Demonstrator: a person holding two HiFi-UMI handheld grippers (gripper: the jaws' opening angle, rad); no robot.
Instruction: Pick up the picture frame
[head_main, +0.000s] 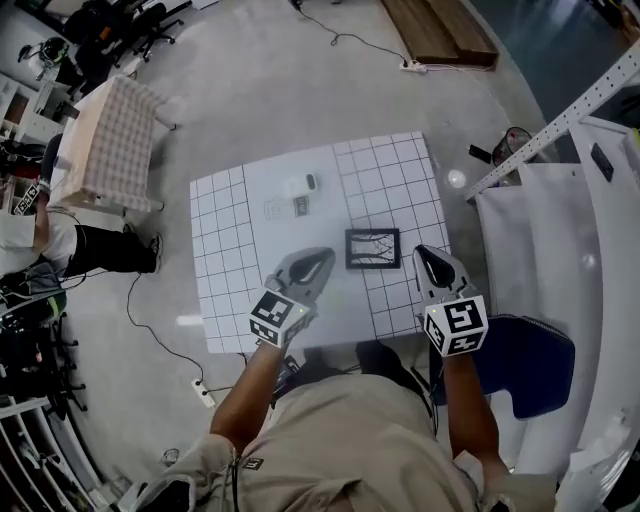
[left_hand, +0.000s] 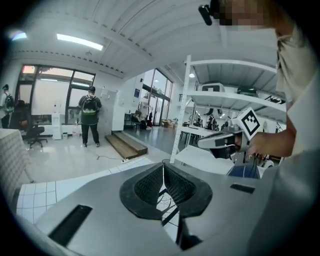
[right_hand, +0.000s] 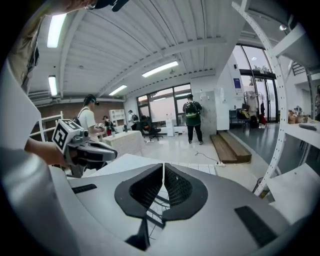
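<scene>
A small black picture frame (head_main: 372, 249) lies flat on the white gridded table top (head_main: 225, 250), right of its middle. My left gripper (head_main: 325, 258) hovers just left of the frame, its jaws shut and empty, its tips pointing at the frame's left edge. My right gripper (head_main: 424, 254) hovers just right of the frame, also shut with nothing held. In the left gripper view the pads of the left gripper (left_hand: 163, 167) meet at the tip, and the right gripper (left_hand: 222, 141) shows beyond. The right gripper view shows the right gripper (right_hand: 163, 167) closed, with the left gripper (right_hand: 85, 150) to its left.
A small white device (head_main: 302, 184) and two small cards (head_main: 285, 207) lie at the table's far side. A white shelf rack (head_main: 560, 125) and a blue seat (head_main: 525, 365) stand to the right. A cloth-covered table (head_main: 108, 140) stands far left. A person (left_hand: 90, 117) stands across the room.
</scene>
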